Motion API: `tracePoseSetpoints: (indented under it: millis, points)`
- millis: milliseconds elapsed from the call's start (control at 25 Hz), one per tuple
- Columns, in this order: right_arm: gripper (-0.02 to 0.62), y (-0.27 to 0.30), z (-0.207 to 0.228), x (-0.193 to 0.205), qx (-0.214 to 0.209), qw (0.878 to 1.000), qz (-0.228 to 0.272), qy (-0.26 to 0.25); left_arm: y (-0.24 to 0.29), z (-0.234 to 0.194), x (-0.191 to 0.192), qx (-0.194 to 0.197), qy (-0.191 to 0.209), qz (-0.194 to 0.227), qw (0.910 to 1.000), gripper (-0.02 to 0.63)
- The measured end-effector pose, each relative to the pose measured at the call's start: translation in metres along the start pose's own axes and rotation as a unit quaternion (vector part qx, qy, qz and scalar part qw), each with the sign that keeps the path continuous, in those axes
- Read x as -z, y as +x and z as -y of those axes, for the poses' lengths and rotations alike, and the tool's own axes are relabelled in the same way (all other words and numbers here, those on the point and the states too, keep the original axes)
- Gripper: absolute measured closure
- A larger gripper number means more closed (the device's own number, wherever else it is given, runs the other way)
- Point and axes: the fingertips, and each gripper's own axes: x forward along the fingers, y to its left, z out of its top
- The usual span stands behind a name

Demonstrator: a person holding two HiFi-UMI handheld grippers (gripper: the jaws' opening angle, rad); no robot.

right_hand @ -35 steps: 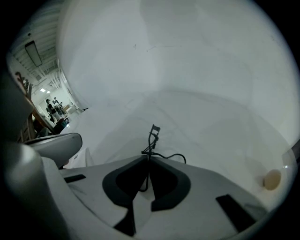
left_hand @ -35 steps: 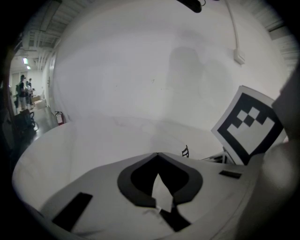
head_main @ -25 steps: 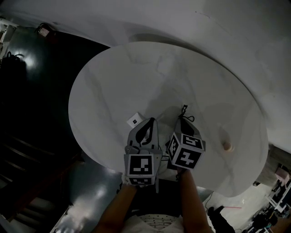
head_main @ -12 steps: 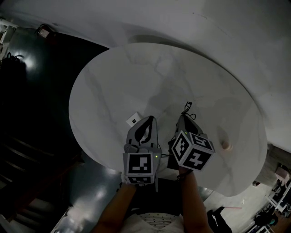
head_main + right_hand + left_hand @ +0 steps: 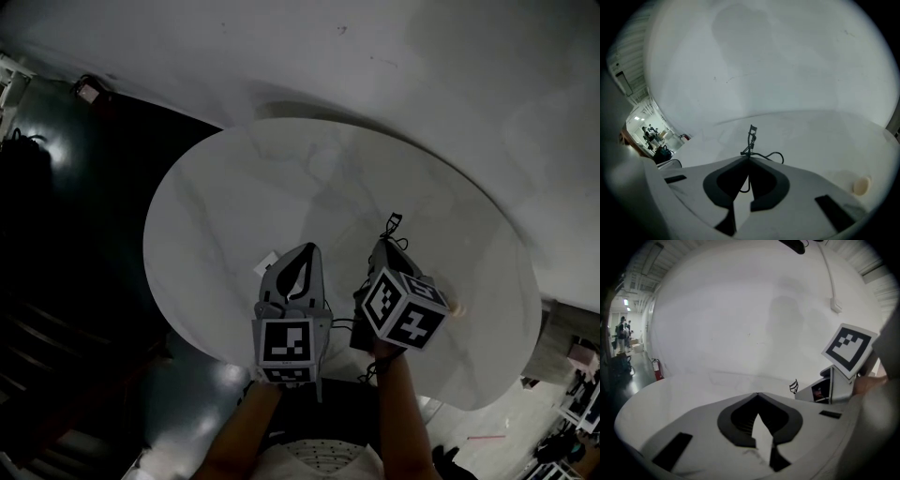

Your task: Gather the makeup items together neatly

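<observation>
My right gripper [image 5: 384, 242] is shut on a black eyelash curler [image 5: 392, 225] above the round white marble table [image 5: 234, 187]. In the right gripper view the curler [image 5: 751, 137] sticks out past the closed tips [image 5: 748, 157], its looped handles lying to the right of them. Beside it my left gripper [image 5: 307, 247] is shut with nothing in it, and its closed tips [image 5: 757, 393] point out over the table. The curler's head [image 5: 793, 387] also shows in the left gripper view. A small beige round item [image 5: 459, 307] lies on the table right of the right gripper, also visible in the right gripper view [image 5: 860, 185].
A small white box with a printed marker [image 5: 266, 264] lies on the table at the left gripper's left side, partly hidden by it. The right gripper's marker cube [image 5: 848, 348] fills the right of the left gripper view. Dark floor [image 5: 66, 234] surrounds the table on the left.
Both grippers have risen above the table. The right one has shifted to the right with the eyelash curler in it. The left gripper now hides more of the white box.
</observation>
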Motion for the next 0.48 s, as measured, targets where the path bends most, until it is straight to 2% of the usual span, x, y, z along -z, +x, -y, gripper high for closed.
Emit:
tracePoseSetpoints:
  millis: [480]
  points:
    - [0.578, 0.027, 0.008, -0.031, 0.015, 1.0, -0.009, -0.002, 0.024, 0.002, -0.036, 0.0, 0.006, 0.027, 0.9996, 0.568]
